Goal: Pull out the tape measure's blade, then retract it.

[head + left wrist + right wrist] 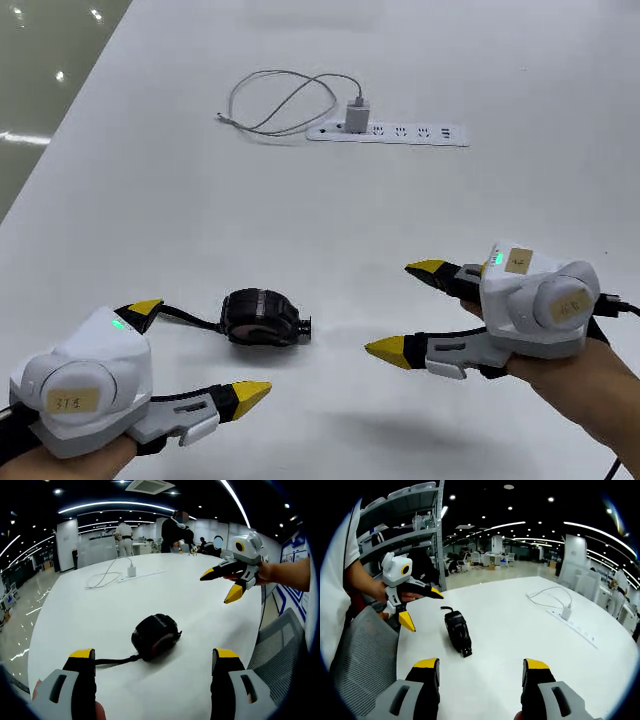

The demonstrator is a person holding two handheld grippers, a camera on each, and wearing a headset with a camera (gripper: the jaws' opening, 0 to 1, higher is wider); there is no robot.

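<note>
A black tape measure (262, 317) lies on the white table (330, 210), its wrist strap trailing left and its blade end pointing right. The blade is not drawn out. My left gripper (198, 352) is open at the near left, its jaws on either side of the strap end, not touching the case. In the left gripper view the tape measure (156, 635) sits just ahead of the open left gripper (155, 657). My right gripper (406, 308) is open at the right, its tips a short way from the blade end. The right gripper view shows the tape measure (457, 630) ahead of the right gripper (481, 664).
A white power strip (388, 131) with a plugged-in charger (358, 113) and looped cable (280, 102) lies at the far side of the table. The table's left edge (60, 125) runs diagonally beside a glossy floor. A grey mesh chair (362, 655) stands near me.
</note>
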